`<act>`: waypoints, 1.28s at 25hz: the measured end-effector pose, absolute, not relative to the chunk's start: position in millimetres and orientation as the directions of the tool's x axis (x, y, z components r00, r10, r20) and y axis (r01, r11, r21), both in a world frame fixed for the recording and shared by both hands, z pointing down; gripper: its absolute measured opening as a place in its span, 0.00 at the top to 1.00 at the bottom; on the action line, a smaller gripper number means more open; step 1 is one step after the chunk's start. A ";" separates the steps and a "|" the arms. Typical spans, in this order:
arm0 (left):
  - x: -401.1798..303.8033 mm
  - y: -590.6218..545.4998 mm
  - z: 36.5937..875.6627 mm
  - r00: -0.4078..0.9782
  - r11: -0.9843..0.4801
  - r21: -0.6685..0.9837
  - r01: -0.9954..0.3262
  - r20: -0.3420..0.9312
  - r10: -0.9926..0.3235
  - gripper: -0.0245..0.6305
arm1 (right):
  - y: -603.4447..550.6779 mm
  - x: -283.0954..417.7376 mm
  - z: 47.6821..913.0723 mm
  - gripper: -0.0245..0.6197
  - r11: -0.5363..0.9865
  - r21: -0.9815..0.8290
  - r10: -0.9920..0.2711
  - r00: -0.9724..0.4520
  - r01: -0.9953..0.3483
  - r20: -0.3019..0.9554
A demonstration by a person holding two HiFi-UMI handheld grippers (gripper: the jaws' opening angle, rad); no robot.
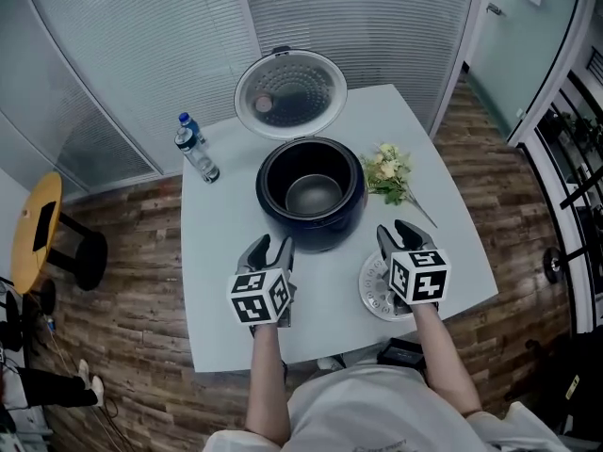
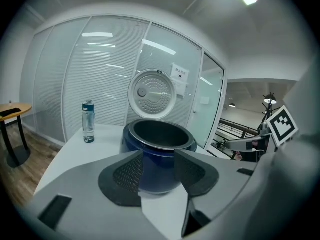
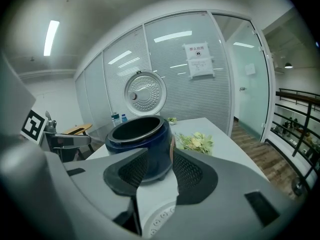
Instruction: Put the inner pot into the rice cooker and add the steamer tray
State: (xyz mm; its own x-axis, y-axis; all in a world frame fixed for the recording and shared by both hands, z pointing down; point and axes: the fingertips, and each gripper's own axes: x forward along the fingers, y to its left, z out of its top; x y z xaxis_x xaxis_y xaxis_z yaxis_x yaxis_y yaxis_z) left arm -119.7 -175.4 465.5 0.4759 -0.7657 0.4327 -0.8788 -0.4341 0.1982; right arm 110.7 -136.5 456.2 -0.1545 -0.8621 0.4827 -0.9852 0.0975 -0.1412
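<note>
Bright ceiling light, fisheye-warped edges

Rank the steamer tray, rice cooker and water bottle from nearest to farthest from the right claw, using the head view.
1. Steamer tray, just beneath the right claw.
2. Rice cooker, table centre.
3. Water bottle, far left.

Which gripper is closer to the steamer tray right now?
Right. The right gripper is over the steamer tray; the left gripper is well to the tray's left, in front of the rice cooker.
</note>
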 end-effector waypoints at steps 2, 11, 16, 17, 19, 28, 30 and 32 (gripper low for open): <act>-116.9 -163.4 467.5 0.485 -0.440 0.207 -0.874 0.434 -0.759 0.68 | -122.1 114.3 458.8 0.72 0.086 -0.142 -0.860 -0.145 -0.986 0.489; -96.5 -112.1 491.3 0.537 -0.487 0.236 -0.841 0.470 -0.700 0.68 | -67.1 138.2 478.6 0.72 0.011 -0.135 -0.850 -0.081 -0.991 0.521; -79.3 -95.4 509.0 0.553 -0.493 0.260 -0.830 0.490 -0.673 0.68 | -48.8 152.3 498.3 0.72 0.009 -0.132 -0.827 -0.082 -0.991 0.557; -74.1 -92.8 512.7 0.557 -0.495 0.265 -0.827 0.495 -0.666 0.68 | -46.7 156.7 503.1 0.72 0.007 -0.133 -0.822 -0.081 -0.991 0.564; -63.6 -89.8 520.2 0.564 -0.498 0.275 -0.823 0.505 -0.654 0.68 | -45.3 165.3 513.0 0.72 0.005 -0.132 -0.810 -0.081 -0.991 0.580; -32.1 -78.6 569.3 0.553 -0.462 0.315 -0.829 0.584 -0.595 0.68 | -29.2 210.0 570.4 0.72 -0.024 -0.117 -0.738 -0.061 -0.993 0.672; -23.6 -76.2 581.5 0.555 -0.454 0.329 -0.828 0.599 -0.578 0.68 | -24.9 221.2 584.1 0.72 -0.034 -0.113 -0.720 -0.053 -0.993 0.692; -14.4 -74.8 592.8 0.559 -0.448 0.345 -0.825 0.609 -0.562 0.68 | -21.5 231.6 596.0 0.72 -0.047 -0.111 -0.705 -0.046 -0.993 0.708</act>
State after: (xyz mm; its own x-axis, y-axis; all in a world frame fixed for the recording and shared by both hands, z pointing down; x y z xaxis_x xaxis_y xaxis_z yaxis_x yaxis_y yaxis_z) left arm -14.4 -74.8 592.8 0.5593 -0.5621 0.6093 -0.8252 -0.4477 0.3445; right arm 231.6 -21.5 596.0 -0.0460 -0.7049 0.7078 -0.9927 -0.0470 -0.1113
